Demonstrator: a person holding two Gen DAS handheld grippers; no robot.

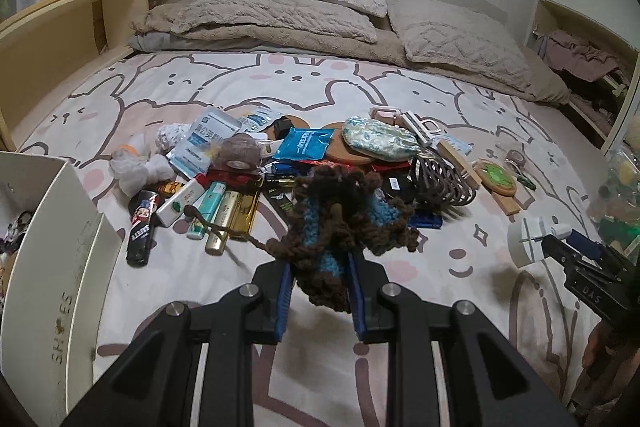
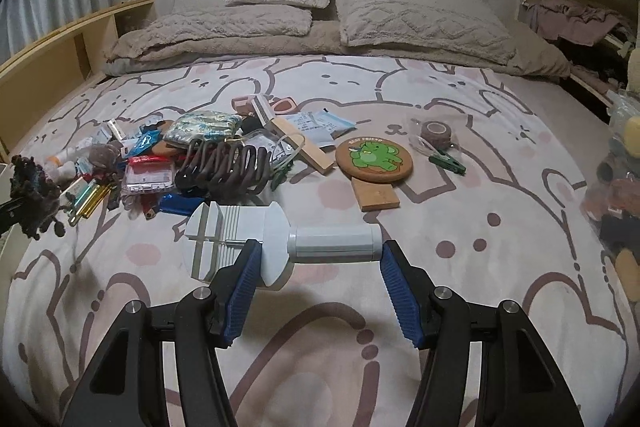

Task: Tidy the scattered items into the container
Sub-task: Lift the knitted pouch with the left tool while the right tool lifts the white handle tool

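My left gripper is shut on a brown and blue crocheted pouch and holds it above the bed. The same pouch shows at the far left of the right wrist view. My right gripper is shut on a white plastic tool, gripping it end to end just above the sheet; the tool also shows in the left wrist view. A white shoe box stands at the left edge. A pile of scattered items lies mid-bed, with lighters and a brown claw clip.
A round green-print coaster, wooden blocks, a tape roll and a green clip lie right of the pile. Pillows and a blanket lie at the head. Wooden shelves run along the left. Clutter sits right.
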